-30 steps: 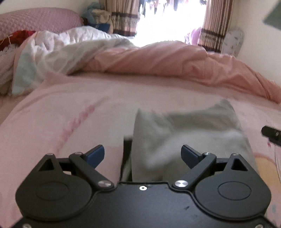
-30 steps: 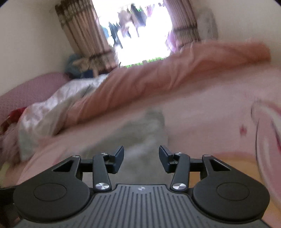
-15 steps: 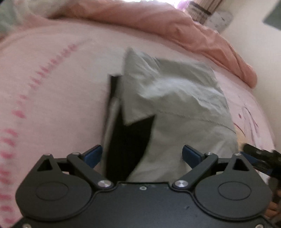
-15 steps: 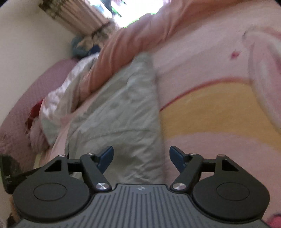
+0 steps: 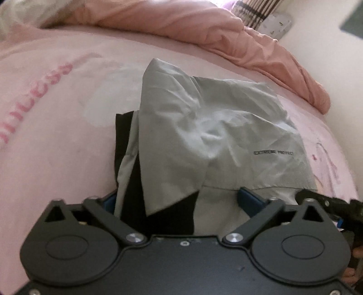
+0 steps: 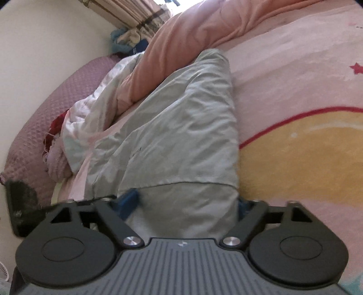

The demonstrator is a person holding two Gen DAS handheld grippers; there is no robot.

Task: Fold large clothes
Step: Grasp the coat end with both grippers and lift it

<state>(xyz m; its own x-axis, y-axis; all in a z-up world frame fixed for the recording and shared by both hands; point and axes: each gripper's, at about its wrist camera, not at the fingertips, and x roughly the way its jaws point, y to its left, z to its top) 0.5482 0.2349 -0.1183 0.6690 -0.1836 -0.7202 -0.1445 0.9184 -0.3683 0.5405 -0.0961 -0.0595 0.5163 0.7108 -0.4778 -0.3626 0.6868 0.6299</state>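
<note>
— Left wrist view?
— The grey jacket (image 5: 204,140) lies folded on the pink sheet (image 5: 56,136), its near hem between the wide-spread jaws of the left gripper (image 5: 179,199), which tilts downward; the jaws have just narrowed slightly, gripping nothing. Earlier, the camera saw more of the room.

— Right wrist view?
— The right gripper (image 6: 185,203) has just spread wider, straddling the jacket's (image 6: 181,127) hem, pads not pressing. It sits lower than before.

A pink bed sheet (image 5: 56,140) with printed lettering covered the bed. Beyond the sheet lay a bunched salmon duvet (image 5: 204,29), and a white quilt (image 6: 90,118) beside it. Striped curtains (image 6: 133,13) hung behind the duvet against a cream wall (image 6: 45,45), daylight glaring between them.
</note>
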